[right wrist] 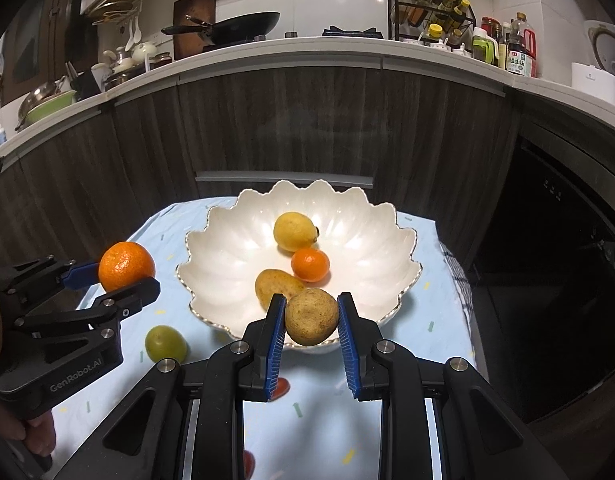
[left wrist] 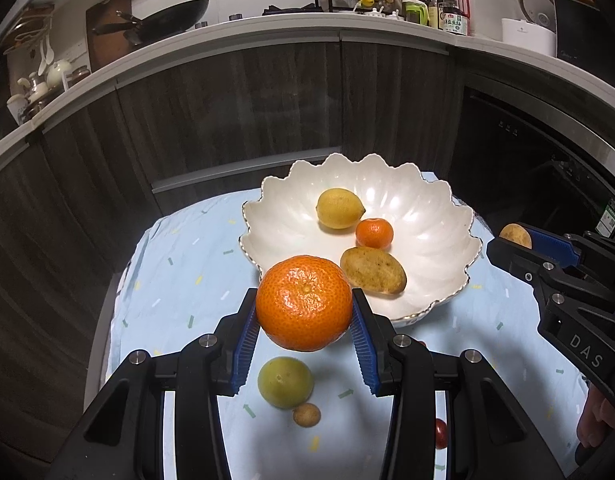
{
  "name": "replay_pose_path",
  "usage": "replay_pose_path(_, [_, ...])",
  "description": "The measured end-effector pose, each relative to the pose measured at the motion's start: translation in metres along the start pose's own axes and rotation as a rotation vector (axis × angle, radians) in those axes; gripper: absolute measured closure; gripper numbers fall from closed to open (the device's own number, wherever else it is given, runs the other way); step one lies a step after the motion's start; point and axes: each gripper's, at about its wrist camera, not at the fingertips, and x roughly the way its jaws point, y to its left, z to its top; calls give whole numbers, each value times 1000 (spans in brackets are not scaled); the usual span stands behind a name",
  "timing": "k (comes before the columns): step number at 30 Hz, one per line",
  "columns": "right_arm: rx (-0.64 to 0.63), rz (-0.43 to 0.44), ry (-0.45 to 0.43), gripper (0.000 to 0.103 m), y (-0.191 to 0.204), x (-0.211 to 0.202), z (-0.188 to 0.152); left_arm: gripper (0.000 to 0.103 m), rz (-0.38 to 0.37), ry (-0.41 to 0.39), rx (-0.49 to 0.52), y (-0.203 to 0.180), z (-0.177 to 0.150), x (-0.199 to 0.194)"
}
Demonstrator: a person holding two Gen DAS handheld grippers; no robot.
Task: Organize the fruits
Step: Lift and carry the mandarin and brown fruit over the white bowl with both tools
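1. A large orange (left wrist: 305, 302) is clamped between the blue pads of the left gripper (left wrist: 305, 312), held above the tablecloth (left wrist: 179, 264) just short of the bowl (left wrist: 447, 240).
2. A brown potato-like item (right wrist: 311, 316) is squeezed by the right gripper (right wrist: 311, 320), poised over the bowl's near rim.
3. A lemon (left wrist: 340, 208), a small orange (left wrist: 374, 233) and a brown oblong item (left wrist: 373, 270) are already seen inside the bowl.
4. A green fruit (left wrist: 285, 382), a small brown one (left wrist: 306, 415) and a red one (left wrist: 441, 432) are left on the cloth.
5. If the orange is released before the scalloped rim is cleared, it could be bounced off and rolled from the table.
6. Both grippers are aimed at one bowl, so a collision could be caused.
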Motion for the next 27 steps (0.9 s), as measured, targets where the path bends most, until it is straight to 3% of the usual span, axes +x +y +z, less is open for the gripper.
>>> replay_pose_path(27, [25, -42, -10, 76, -29, 37, 25, 60, -7, -4, 7, -5, 37, 39])
